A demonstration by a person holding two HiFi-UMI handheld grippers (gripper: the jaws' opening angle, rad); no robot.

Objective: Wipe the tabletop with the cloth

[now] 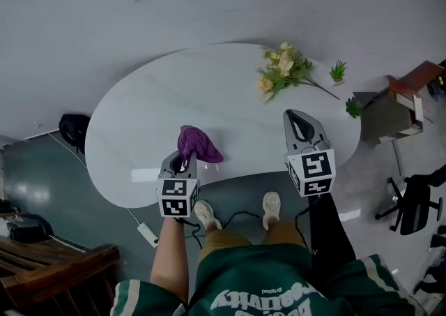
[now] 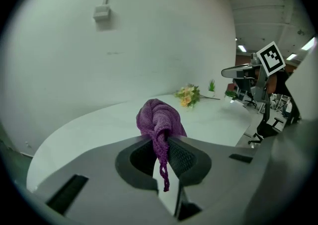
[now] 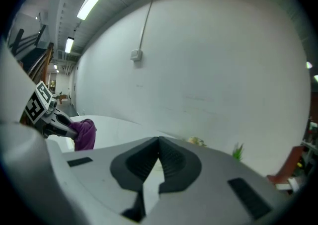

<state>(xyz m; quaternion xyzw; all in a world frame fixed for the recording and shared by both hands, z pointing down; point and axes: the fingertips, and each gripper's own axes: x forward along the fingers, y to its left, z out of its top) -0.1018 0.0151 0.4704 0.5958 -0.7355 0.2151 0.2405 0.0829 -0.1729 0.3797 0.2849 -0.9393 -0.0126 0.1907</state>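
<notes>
Tabletop [image 1: 160, 98], white and rounded, stands beside a pale wall [image 2: 149, 35].

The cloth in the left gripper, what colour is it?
Purple; the left gripper view shows the cloth best.

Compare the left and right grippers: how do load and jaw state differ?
Load: the left gripper is shut on the purple cloth, which bunches ahead of its jaws with a strand trailing back between them. The right gripper holds nothing.
Jaws: the left gripper's pads press on fabric, while the right gripper's pads meet each other directly.
Shared: both are closed, and both sit over the near edge of the white table.
</notes>
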